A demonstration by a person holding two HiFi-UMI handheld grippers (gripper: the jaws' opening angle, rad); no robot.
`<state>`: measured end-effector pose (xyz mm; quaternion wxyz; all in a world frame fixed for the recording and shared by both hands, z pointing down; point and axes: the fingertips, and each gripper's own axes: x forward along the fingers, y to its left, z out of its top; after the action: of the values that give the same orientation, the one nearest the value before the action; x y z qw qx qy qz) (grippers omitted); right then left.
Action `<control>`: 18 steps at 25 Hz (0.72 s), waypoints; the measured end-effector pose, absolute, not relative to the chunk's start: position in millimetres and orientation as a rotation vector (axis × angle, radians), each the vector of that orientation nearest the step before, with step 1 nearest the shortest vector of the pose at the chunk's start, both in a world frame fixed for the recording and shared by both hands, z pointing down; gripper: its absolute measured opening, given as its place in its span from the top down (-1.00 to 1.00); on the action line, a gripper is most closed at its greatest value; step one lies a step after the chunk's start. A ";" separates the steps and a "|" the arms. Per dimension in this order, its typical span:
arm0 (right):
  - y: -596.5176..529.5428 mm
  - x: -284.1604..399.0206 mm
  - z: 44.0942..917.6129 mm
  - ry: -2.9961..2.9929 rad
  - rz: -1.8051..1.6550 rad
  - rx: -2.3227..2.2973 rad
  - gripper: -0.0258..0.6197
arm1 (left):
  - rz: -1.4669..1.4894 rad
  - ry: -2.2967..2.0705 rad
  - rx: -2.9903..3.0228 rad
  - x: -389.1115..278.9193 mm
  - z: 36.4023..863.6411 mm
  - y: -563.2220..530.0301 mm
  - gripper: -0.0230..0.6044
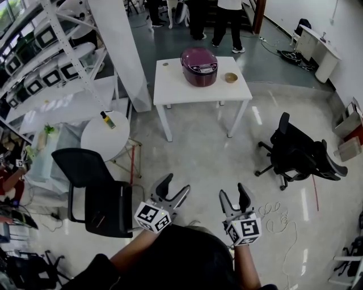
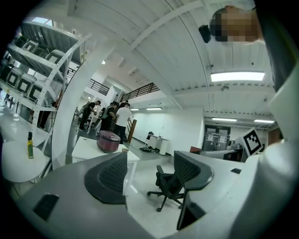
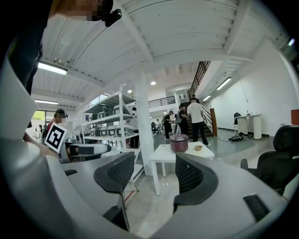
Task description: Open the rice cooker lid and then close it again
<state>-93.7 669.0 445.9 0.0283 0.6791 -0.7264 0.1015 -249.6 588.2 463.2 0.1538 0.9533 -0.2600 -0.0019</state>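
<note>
The dark purple rice cooker (image 1: 199, 66) stands with its lid down on a white table (image 1: 170, 85) far ahead across the floor. It also shows small in the left gripper view as the rice cooker (image 2: 108, 141) and in the right gripper view as the rice cooker (image 3: 179, 143). Both grippers are held close to the person's body, well short of the table. My left gripper (image 1: 177, 184) (image 2: 152, 168) is open with nothing between its jaws. My right gripper (image 1: 233, 191) (image 3: 154, 170) is open too and holds nothing.
A small tan bowl (image 1: 231, 77) sits beside the cooker. A black office chair (image 1: 295, 153) stands right of the path, another black chair (image 1: 96, 192) near left. A round white table (image 1: 102, 139) carries a bottle (image 1: 108, 120). A white pillar (image 1: 122, 45), shelving (image 1: 39, 51), people (image 1: 227, 17) beyond.
</note>
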 end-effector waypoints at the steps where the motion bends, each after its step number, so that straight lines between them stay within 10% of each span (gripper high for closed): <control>1: 669.6 -93.2 447.6 -2.248 0.318 2.087 0.17 | -0.006 -0.762 2.729 -250.6 463.3 587.4 0.00; 18: 629.7 -97.9 480.1 -2.332 0.432 1.918 0.17 | 0.018 -0.908 2.672 -267.1 486.2 543.0 0.01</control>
<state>-97.9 629.7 480.1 0.0458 0.6283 -0.7637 0.1414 -267.1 543.0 486.2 0.1591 0.9348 -0.3175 0.0061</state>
